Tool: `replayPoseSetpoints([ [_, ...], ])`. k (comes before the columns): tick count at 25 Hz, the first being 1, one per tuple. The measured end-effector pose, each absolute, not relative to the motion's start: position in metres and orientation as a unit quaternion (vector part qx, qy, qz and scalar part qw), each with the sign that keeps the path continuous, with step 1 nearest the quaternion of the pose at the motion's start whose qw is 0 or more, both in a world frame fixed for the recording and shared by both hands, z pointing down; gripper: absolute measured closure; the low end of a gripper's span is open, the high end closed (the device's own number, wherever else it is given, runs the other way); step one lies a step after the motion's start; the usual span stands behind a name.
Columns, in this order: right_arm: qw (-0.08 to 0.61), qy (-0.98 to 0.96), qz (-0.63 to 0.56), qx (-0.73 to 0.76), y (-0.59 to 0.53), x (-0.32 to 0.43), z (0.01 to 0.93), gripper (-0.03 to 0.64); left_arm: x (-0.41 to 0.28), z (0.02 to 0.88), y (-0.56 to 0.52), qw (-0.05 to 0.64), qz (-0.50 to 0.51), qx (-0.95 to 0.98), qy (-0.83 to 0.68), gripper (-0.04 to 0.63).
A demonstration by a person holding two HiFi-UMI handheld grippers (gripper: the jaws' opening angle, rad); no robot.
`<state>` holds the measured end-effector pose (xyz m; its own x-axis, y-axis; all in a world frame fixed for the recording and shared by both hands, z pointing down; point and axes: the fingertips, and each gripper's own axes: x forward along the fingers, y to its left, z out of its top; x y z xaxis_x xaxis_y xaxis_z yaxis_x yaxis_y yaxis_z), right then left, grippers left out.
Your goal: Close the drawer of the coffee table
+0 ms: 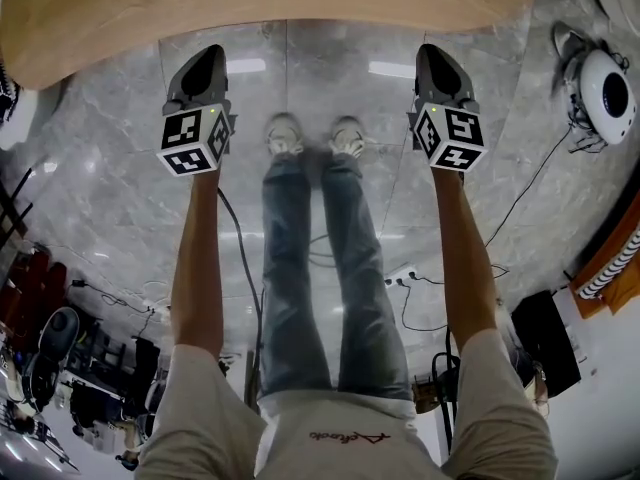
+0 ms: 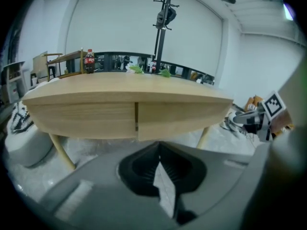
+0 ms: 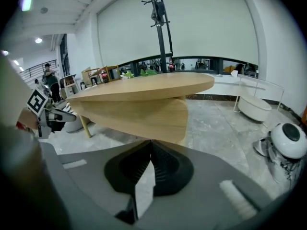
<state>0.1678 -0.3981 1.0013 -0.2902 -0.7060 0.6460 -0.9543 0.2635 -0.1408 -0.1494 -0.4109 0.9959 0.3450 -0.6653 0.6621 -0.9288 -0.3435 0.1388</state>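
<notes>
From the head view, you are standing at the coffee table [image 1: 250, 8] with both arms reaching forward. You are holding the left gripper [image 1: 205, 60] and the right gripper [image 1: 437, 56] well apart, each pointing down toward the table's near edge, and your shoes [image 1: 315, 136] are showing on the grey floor [image 1: 110, 198] between them. In the left gripper view, its fingers [image 2: 141, 169] are pressing together at the tips with nothing between them. The drawer [image 2: 182, 119] is sitting just ahead of them under the tabletop [image 2: 124, 87], its front looking a little forward of the panel to its left at the seam. A bottle [image 2: 89, 61] and a coat stand [image 2: 161, 28] are standing far behind the table. In the right gripper view, its fingers [image 3: 165, 169] are likewise lying together and gripping nothing, and the drawer front is filling the space right beyond the tips; whether the tips are touching the wood cannot be told.
</notes>
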Motion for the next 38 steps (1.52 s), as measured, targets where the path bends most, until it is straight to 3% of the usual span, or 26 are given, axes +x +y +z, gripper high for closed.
replayPoseSetpoints([
  [14, 0.201, -0.812, 0.242, 0.492, -0.355, 0.114, 0.912, 0.612, -0.118, 0.908, -0.365, 0.244, 0.207, 0.815, -0.483, 0.592],
  [26, 0.152, -0.842, 0.164, 0.491, -0.366, 0.092, 0.699, 0.612, -0.097, 0.716, -0.357, 0.188, 0.183, 0.845, -0.466, 0.592],
  [38, 0.110, -0.842, 0.172, 0.500, -0.330, 0.074, 0.508, 0.612, -0.086, 0.512, -0.338, 0.166, 0.130, 0.858, -0.468, 0.592],
])
